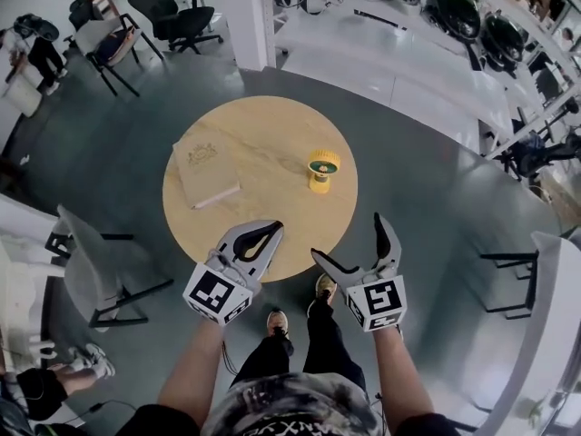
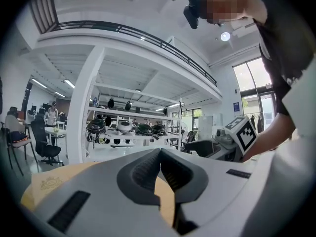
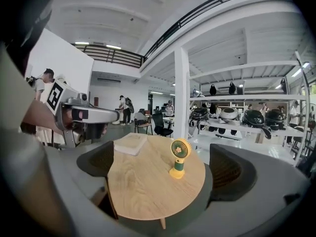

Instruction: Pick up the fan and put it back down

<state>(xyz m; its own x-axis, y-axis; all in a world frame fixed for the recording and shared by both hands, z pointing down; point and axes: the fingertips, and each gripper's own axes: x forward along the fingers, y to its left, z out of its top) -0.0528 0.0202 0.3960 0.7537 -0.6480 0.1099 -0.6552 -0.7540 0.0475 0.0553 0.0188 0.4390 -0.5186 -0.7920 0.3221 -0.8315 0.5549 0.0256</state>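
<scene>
Right hand-held gripper (image 1: 349, 237) was spread wide, aimed at upright fan (image 1: 322, 170) on worktop (image 1: 263, 125) for pickup; left hand-held gripper (image 1: 270, 230) sat clenched, empty.

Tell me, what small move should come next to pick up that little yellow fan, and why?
Probably ease the right gripper forward over the round table toward the fan, with its jaws apart. That gripper is open and empty, and in its own view the fan stands upright straight ahead, framed between the jaws and untouched. The left gripper is shut, so it looks less ready.
</scene>
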